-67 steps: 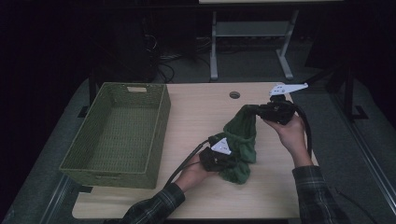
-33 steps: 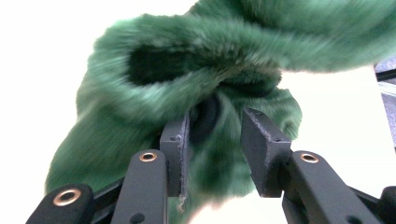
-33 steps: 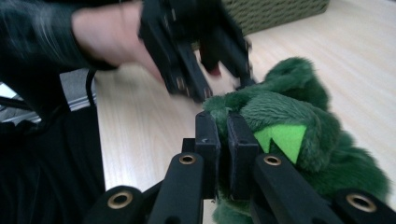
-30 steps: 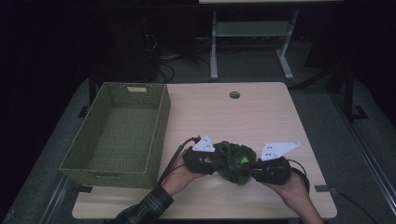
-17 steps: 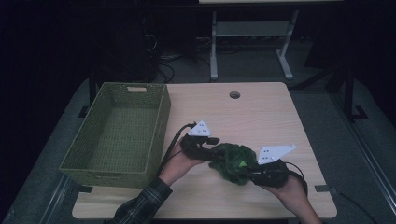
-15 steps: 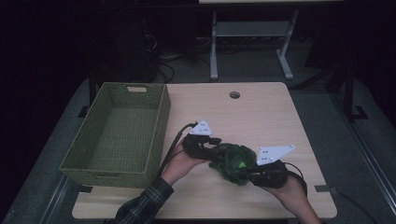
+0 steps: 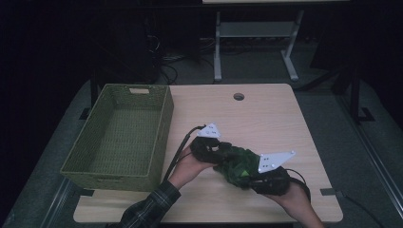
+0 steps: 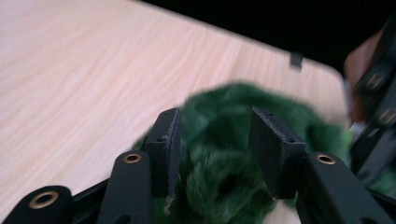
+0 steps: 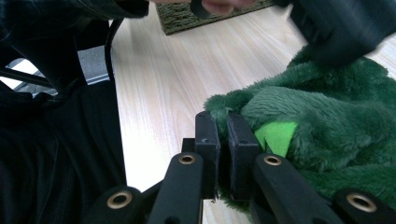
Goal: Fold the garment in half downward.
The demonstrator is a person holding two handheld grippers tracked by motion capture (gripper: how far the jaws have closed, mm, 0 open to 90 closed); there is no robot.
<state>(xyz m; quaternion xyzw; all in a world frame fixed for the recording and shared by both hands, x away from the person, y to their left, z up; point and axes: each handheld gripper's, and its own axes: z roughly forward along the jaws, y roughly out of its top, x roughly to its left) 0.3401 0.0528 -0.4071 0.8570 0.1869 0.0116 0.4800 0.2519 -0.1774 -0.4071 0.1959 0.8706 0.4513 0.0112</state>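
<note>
A dark green fleece cloth [image 7: 237,164] lies bunched on the wooden table [image 7: 266,118] near its front edge, between my two grippers. My left gripper [image 7: 222,151] is at the cloth's left end. In the left gripper view this gripper [image 8: 215,135] has its jaws apart and the cloth [image 8: 219,182] bulges between them; they have just been closing a little. My right gripper [image 7: 249,178] is at the cloth's right front. In the right gripper view it [image 9: 223,126] is shut on an edge of the cloth [image 9: 327,107], beside a bright green patch [image 9: 275,137].
A woven green basket [image 7: 164,128] stands on the left part of the table with nothing in it. A round cable hole [image 7: 238,96] is near the table's far edge. A metal desk frame [image 7: 218,52] stands beyond the table. The floor around is dark.
The cloth, held up by the right gripper earlier, now lies low on the table. The left gripper shifted up and left along the cloth's left end. The right gripper has stayed put over the last second.
</note>
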